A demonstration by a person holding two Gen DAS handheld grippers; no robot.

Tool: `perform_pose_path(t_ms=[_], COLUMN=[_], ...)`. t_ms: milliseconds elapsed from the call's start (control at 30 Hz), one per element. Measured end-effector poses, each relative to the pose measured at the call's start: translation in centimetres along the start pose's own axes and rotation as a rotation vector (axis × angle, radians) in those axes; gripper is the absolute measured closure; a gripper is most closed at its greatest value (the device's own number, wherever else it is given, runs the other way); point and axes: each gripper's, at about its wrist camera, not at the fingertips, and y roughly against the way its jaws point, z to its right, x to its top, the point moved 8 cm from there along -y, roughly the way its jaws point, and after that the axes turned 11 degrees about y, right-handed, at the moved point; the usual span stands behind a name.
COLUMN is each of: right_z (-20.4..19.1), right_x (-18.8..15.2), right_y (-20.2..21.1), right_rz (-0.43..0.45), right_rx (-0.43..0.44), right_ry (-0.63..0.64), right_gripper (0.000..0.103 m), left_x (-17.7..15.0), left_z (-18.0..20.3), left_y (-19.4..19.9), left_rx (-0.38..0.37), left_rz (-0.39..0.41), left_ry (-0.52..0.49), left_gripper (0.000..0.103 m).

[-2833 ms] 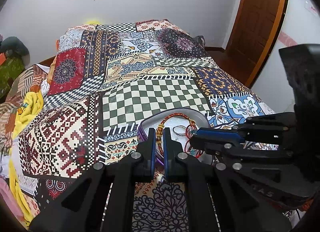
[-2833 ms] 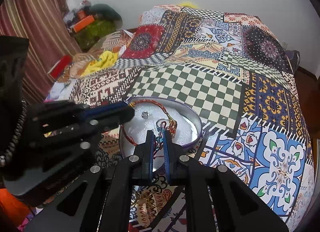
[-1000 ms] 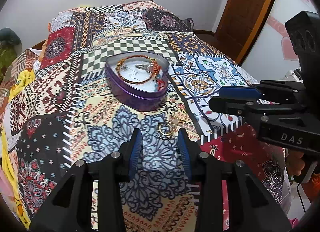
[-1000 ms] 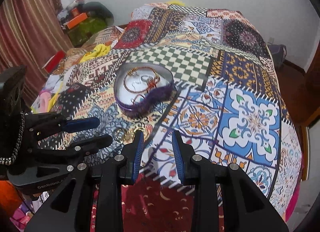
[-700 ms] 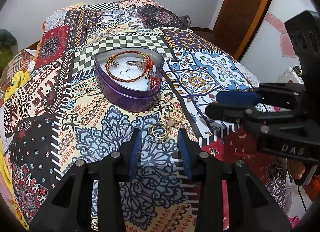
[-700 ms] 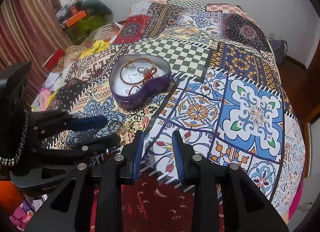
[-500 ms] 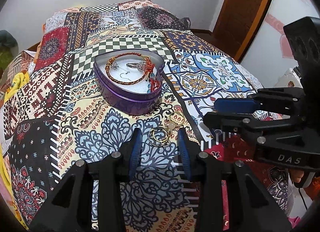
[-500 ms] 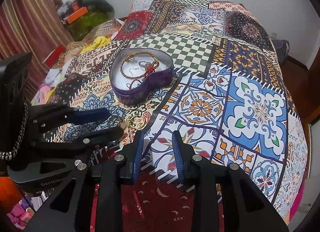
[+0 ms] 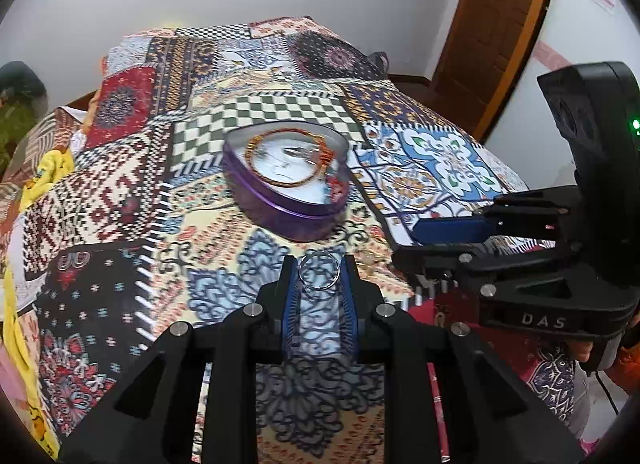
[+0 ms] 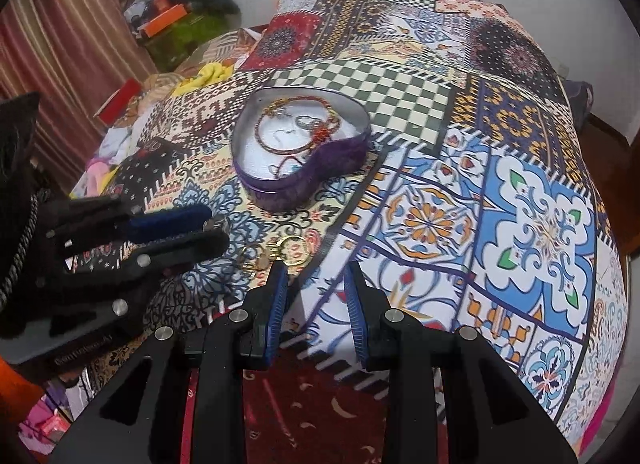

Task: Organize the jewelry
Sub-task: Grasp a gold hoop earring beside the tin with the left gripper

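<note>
A thin metal ring (image 9: 319, 271) sits between the blue pads of the left hand-held gripper (image 9: 319, 270), low over a patchwork bedspread (image 9: 436, 167). The jaws have just been closing around it; they stand narrow, the pads at the hoop's two sides, and it looks pinched, though blur makes firm contact hard to confirm. From the right wrist view only a glint of metal shows at the left gripper's tips.

Beyond it on the bed stands a purple heart-shaped tin (image 9: 286, 203), open, with a white lining. Inside lie a woven orange-red bracelet (image 9: 288, 159) and small silvery pieces too blurred to name. More gold-coloured hoops (image 10: 294, 250) lie loose on the bedspread, just ahead of the right hand-held gripper (image 10: 316, 270). Its jaws stand moderately apart and hold nothing.

Risks, as a judgement: the ring is thin and smooth, gripped only at its edges, so it could twist or spring free on the way to the tin and vanish against the busy pattern. The soft bed may also let the tin tip if its wall is nudged. The bracelet already fills much of the tin.

A wooden door (image 9: 492, 35) stands at the far right; clutter lies beside the bed.
</note>
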Motion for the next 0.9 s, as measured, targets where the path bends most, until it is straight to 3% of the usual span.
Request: perform_pose_path(t_ms=[367,900], right_z=[-1.4,-1.7], right_x=[1.1,1.5], right_y=[-1.6,-2.0], right_rz=[-0.052,-0.046], right_rx=[-0.022,-0.036], right_ry=[0.101,0.117], right_gripper=[0.077,0.079], left_x=[-0.2,0.1], left_z=[-1.9,-1.7], left_y=[0.1,0.7], left_rx=[0.010,0.014], left_rz=[-0.001,0.020], left_ry=[0.043,0.041], left_gripper=[0.083,0.083])
